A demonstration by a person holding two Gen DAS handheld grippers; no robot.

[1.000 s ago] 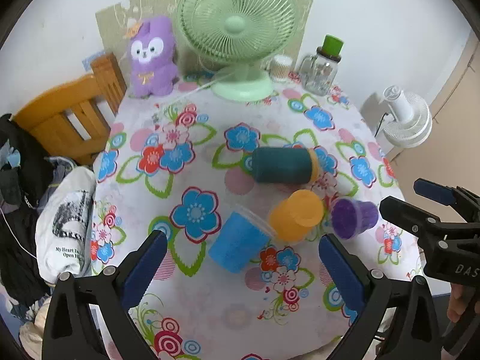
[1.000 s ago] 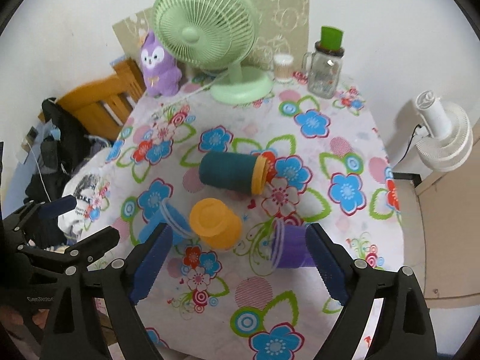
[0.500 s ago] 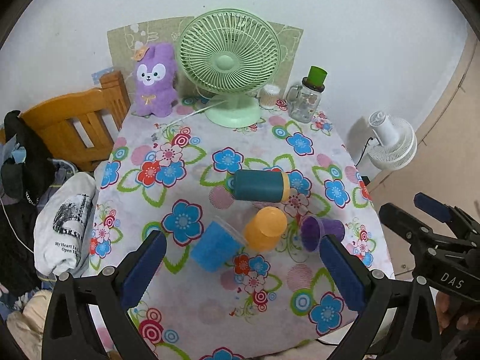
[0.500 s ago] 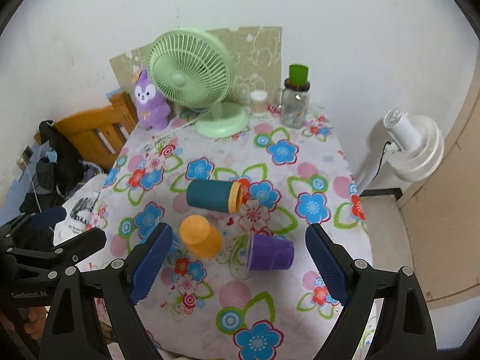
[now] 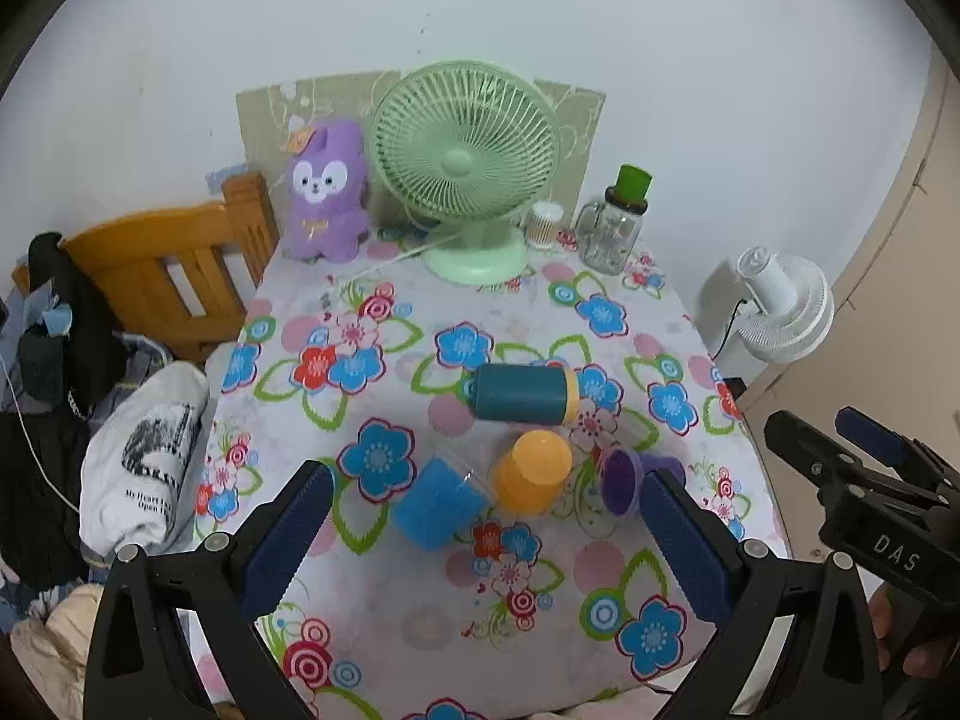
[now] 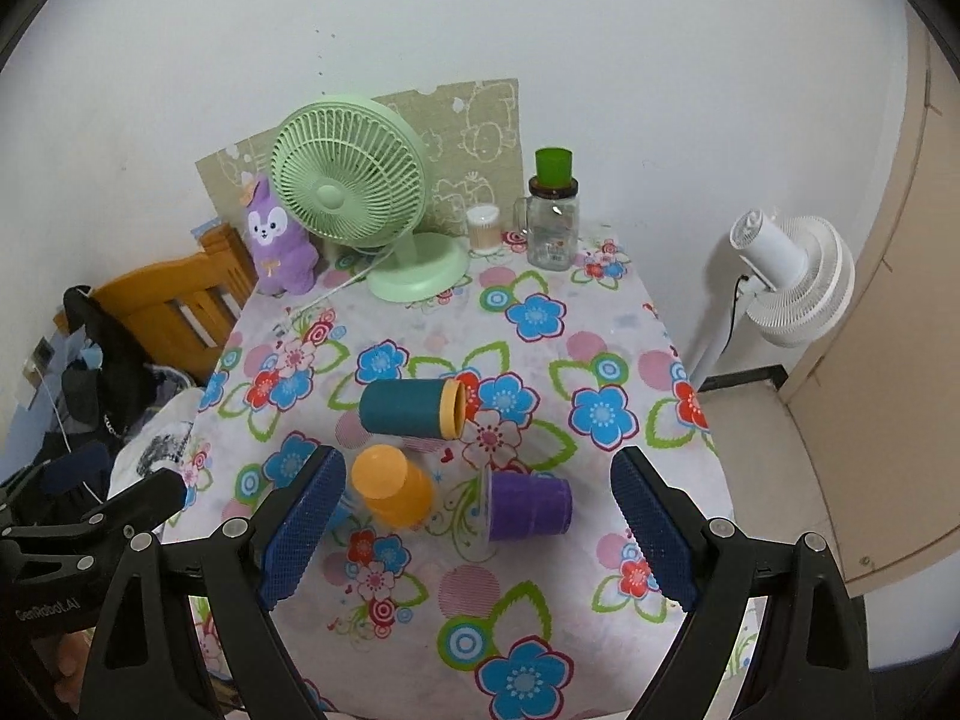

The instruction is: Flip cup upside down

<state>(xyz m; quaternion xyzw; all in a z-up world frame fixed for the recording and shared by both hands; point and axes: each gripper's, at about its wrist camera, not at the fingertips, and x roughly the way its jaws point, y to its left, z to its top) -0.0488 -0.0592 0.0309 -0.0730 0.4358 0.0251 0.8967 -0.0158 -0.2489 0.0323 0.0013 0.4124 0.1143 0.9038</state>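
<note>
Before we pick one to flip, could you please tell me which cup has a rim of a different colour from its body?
The teal cup: it has an orange rim; the orange, purple and blue cups are single-coloured.

Four cups lie bunched mid-table: teal cup (image 5: 521, 393) behind, blue cup (image 5: 440, 501), orange cup (image 5: 531, 471) and purple cup (image 6: 528, 507) in a tight front row, little gap between. Near edge of table (image 5: 540, 648) bare, so approach from front is open. Back edge blocked by fan (image 5: 465, 162), plush (image 5: 327, 192), jar (image 5: 615, 228). Left side: chair (image 5: 162, 264). Right: white fan (image 6: 792, 282).
</note>
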